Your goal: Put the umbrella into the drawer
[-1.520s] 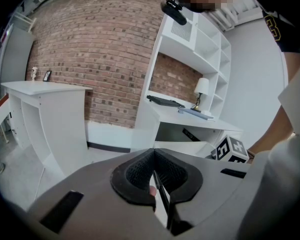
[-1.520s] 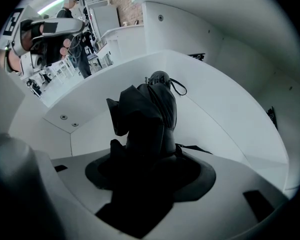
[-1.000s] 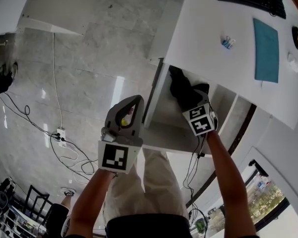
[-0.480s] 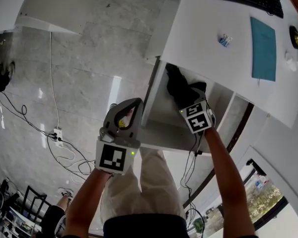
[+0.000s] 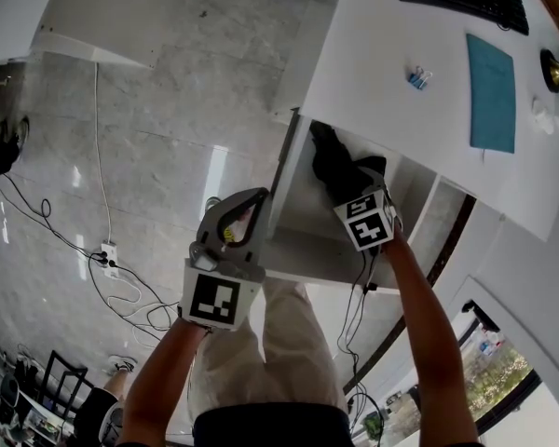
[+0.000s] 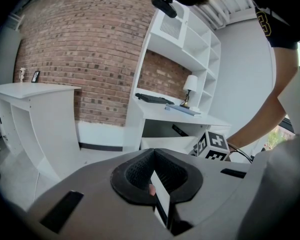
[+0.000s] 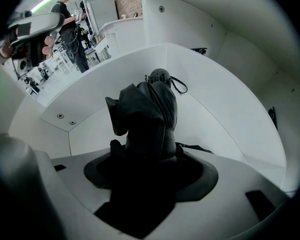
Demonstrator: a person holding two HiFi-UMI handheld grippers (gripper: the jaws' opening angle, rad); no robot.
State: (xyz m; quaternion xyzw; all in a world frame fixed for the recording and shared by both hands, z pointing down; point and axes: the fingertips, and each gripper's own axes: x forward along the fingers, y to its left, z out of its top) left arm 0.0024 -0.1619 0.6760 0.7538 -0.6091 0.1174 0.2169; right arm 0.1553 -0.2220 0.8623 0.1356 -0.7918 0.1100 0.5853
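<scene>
From my seat this looks like the late part of the job: the drawer [image 5: 296, 220] under the white desk [image 5: 382, 45] stands pulled out, and the umbrella [image 7: 148, 115], folded and black, is already inside its walls. My right gripper [image 7: 150, 151] is reached down into the drawer with its jaws clamped on the near end of the bundle. The far end, with its wrist strap, points toward the back corner of the box. I cannot tell from either view whether the fabric rests on the drawer floor or hangs just above it, so I would not call it placed yet. My left gripper [image 5: 257, 196] hangs just outside the drawer, beside its left wall. Its jaw tips are pressed together with nothing of the task caught between them, and I can't make out whether it touches the panel. By my judgement, carrying the umbrella over and getting it into the opening are done. What is left is to settle it on the bottom, let the right jaws go and lift clear without dragging the strap, then probably push the drawer in, which the left gripper is well placed to do
</scene>
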